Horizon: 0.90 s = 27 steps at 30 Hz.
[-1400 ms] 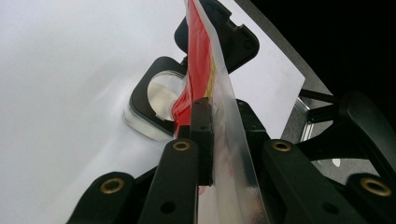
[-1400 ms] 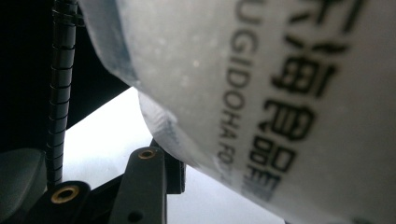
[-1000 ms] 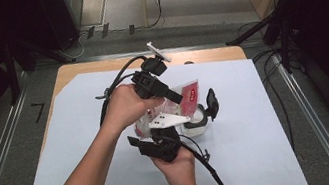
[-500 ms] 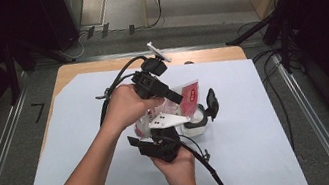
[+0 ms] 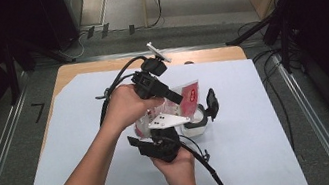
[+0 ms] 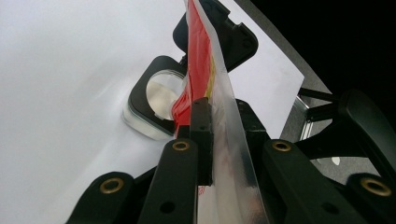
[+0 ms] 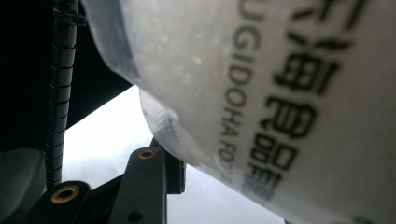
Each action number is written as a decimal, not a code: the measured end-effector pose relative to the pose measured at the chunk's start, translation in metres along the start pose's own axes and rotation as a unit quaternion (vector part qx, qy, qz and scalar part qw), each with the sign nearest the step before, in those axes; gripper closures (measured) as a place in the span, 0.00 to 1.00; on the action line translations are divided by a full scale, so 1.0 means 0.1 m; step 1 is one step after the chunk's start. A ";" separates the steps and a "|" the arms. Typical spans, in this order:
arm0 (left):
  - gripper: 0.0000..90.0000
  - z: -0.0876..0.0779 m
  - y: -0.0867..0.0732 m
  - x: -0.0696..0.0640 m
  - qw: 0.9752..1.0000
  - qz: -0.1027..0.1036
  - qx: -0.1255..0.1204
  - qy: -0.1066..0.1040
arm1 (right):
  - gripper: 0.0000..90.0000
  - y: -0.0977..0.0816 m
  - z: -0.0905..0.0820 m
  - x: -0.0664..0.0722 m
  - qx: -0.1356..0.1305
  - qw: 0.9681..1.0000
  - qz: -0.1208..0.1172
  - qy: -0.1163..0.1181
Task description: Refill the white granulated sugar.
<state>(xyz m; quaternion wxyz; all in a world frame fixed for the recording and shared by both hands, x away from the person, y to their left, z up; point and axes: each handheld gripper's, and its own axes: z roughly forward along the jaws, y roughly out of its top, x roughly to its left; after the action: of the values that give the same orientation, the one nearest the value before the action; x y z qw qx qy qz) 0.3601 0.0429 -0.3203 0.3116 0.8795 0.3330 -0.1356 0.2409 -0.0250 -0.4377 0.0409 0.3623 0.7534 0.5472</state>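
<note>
- right gripper, nearest the person, is clenched on the bottom of the plastic bag
- left gripper pinches the bag's red top edge, holding it up over the table
- open black-lidded container sits just beyond

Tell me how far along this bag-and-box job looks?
Done: the clear box sits on the table with its black lid flipped open. In hand: both hand-held grippers, left and right, clamp the red-and-clear food bag above it. Left: getting the contents into the box; none visible inside.
</note>
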 end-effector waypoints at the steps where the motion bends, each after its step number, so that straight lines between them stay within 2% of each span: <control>1: 0.91 0.00 0.00 0.00 1.000 0.000 0.000 0.000 | 0.71 0.00 0.00 0.00 0.000 1.000 0.000 0.000; 21: 0.91 0.00 -0.01 0.00 1.000 -0.001 0.000 0.001 | 0.71 0.00 0.00 0.00 0.001 1.000 0.000 -0.001; 27: 0.91 0.00 -0.01 -0.02 1.000 0.002 -0.003 0.007 | 0.71 0.00 0.00 0.00 0.001 1.000 0.001 0.000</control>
<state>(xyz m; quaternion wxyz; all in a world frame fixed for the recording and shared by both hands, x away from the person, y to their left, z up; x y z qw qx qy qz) 0.3584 0.0425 -0.3201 0.3124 0.8802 0.3336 -0.1276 0.2407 -0.0249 -0.4377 0.0404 0.3633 0.7536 0.5464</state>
